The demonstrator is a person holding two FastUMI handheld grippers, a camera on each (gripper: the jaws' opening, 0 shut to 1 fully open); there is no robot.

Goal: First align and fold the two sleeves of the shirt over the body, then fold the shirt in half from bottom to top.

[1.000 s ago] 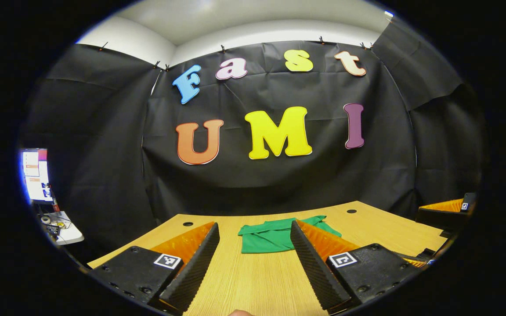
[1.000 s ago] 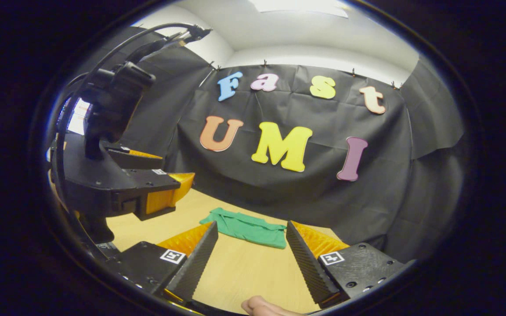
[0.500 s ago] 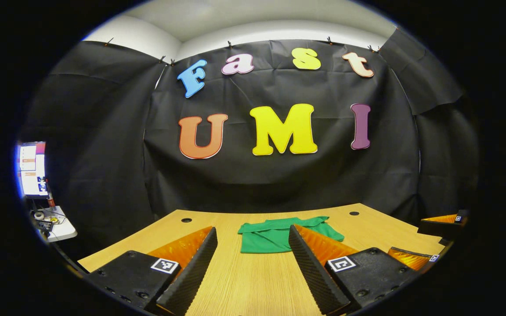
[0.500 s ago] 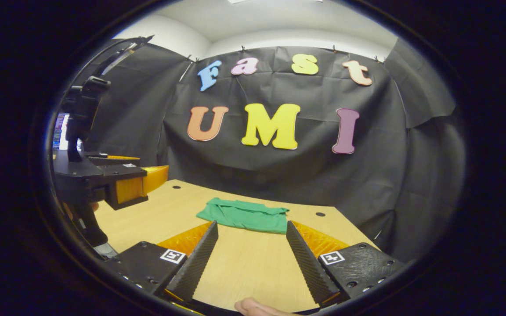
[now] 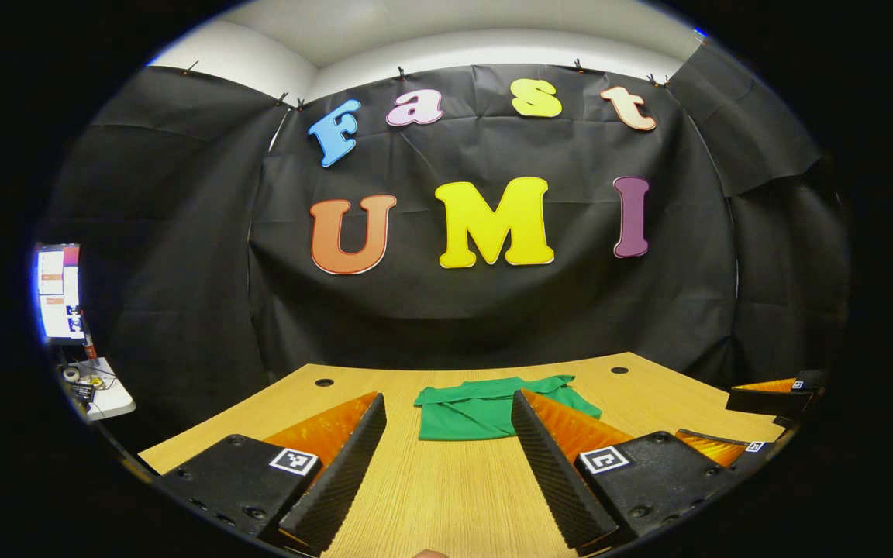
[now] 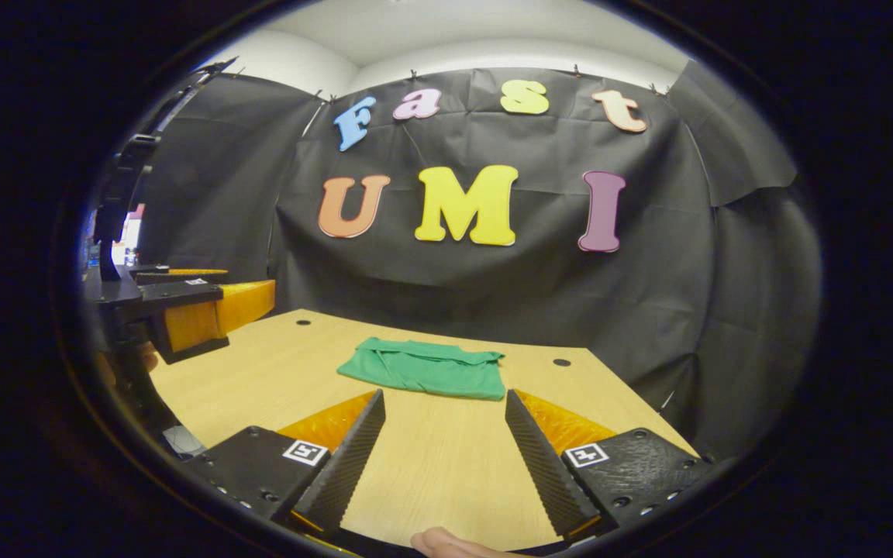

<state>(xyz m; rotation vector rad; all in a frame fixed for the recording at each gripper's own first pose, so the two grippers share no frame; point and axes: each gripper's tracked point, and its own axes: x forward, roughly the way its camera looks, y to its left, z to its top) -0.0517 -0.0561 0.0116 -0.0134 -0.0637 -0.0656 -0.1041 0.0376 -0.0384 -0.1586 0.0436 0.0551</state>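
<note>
wooden table (image 5: 671, 399); folded green shirt (image 5: 466, 411) flat on it

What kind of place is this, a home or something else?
Most likely a recording booth, not a home: black cloth hangs as the wall behind a bare wooden table, a green shirt lies on it, and a monitor stands at the side.

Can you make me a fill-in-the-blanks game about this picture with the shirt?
1. The folded shirt is coloured ____.
2. The shirt lies on a ____ table.
3. The right gripper has its fingers ____, holding nothing.
4. The left gripper is ____ the shirt, not touching it.

Missing words: green; wooden; open; away from
</note>
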